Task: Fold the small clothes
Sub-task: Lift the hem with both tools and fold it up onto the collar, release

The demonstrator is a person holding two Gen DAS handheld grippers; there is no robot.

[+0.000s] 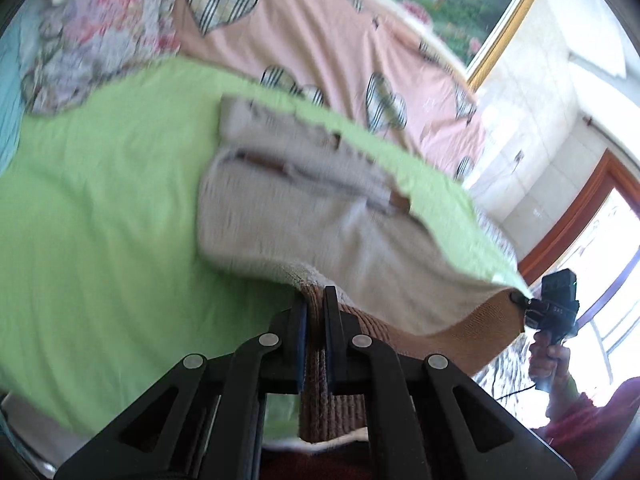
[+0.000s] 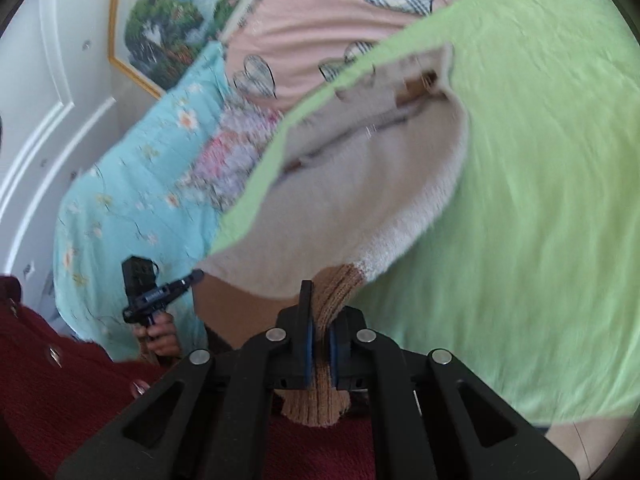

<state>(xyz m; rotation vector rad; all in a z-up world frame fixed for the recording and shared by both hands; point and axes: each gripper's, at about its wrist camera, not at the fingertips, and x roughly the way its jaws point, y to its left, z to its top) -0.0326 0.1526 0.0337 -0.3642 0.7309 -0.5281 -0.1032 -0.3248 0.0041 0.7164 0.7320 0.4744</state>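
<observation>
Clamping the sweater's point(image 1: 304, 208) brown hem, the left hand-held gripper point(image 1: 315, 312) lifts it above the green sheet point(image 1: 100, 200). Right view: the right hand-held gripper point(image 2: 320, 320) pinches the hem's other corner, likely spreading it for folding.

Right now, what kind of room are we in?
Probably a bedroom: a green sheet spread over a bed, a pink quilt with plaid hearts, and a framed landscape picture on the wall.
</observation>
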